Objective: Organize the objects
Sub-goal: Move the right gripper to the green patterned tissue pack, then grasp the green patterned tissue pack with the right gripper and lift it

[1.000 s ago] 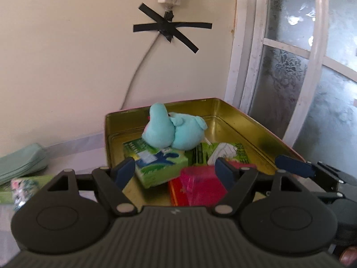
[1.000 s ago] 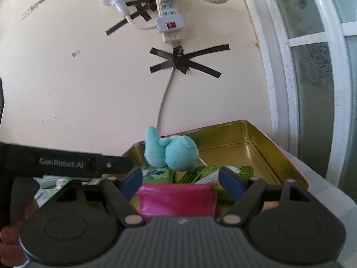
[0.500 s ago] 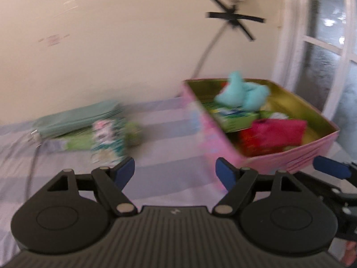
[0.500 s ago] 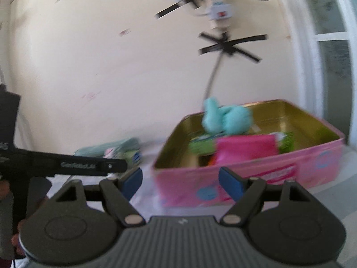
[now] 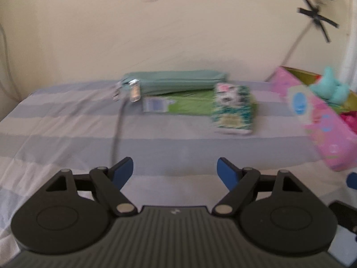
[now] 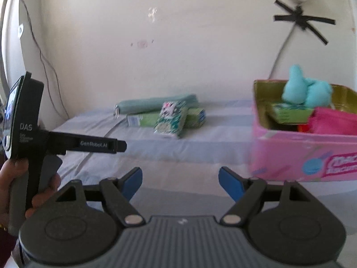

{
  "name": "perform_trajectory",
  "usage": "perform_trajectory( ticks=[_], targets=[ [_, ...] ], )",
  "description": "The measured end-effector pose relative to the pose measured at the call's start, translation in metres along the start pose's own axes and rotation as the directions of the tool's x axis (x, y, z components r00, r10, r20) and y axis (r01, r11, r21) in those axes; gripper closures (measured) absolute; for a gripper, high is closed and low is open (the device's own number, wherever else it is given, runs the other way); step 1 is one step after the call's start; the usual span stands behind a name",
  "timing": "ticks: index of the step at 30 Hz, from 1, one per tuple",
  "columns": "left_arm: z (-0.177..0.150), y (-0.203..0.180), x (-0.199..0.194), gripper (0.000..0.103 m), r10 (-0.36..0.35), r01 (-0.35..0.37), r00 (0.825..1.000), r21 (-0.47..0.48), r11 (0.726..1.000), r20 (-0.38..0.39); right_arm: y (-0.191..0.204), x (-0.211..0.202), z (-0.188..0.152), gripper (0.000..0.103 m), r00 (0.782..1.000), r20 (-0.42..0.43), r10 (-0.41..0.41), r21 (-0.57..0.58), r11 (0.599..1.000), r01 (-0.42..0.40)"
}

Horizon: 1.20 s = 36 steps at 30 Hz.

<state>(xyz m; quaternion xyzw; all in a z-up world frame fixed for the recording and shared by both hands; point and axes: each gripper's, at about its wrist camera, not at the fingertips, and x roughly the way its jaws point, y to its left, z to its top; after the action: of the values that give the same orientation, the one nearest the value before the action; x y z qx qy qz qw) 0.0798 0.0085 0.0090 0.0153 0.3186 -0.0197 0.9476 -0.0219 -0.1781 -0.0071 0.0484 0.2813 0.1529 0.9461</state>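
A pink tin box (image 6: 296, 156) stands at the right and holds a teal plush toy (image 6: 305, 91), a green packet (image 6: 290, 111) and a pink pouch (image 6: 334, 120). The box also shows in the left wrist view (image 5: 321, 120). Against the wall lie a teal pencil case (image 5: 174, 82), a flat green box (image 5: 178, 106) and a patterned tissue pack (image 5: 233, 109); the right wrist view shows the pack too (image 6: 170, 118). My left gripper (image 5: 175, 170) is open and empty above the striped cloth. My right gripper (image 6: 180, 178) is open and empty.
A striped grey cloth (image 5: 67, 134) covers the surface. A grey cable (image 5: 117, 129) runs from the pencil case toward me. The left gripper's body and the hand holding it (image 6: 24, 147) show at the left of the right wrist view. A cream wall with taped cord (image 6: 301, 20) is behind.
Both grippers have pulled back from over the tin box and swung left. The pencil case, green box and tissue pack have come into the middle of view. The pink pouch stays in the box.
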Motion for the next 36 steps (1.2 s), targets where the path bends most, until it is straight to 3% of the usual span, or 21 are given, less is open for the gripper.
perform_trajectory(
  ticks=[4,19,36],
  targets=[
    [-0.006,0.02,0.016,0.019,0.05,-0.05,0.999,-0.028,0.998,-0.014,0.012,0.016,0.001,0.025,0.999,-0.035,-0.005,-0.022,1.0,0.005],
    [-0.01,0.034,0.021,0.018,0.019,-0.02,1.0,-0.073,0.997,-0.016,0.025,0.085,0.013,0.023,0.992,-0.113,-0.05,-0.038,0.998,0.046],
    [-0.009,0.035,0.022,0.012,-0.004,0.002,1.0,-0.089,0.996,-0.019,0.031,0.145,0.053,0.02,0.994,-0.08,-0.078,-0.117,0.991,0.069]
  ],
)
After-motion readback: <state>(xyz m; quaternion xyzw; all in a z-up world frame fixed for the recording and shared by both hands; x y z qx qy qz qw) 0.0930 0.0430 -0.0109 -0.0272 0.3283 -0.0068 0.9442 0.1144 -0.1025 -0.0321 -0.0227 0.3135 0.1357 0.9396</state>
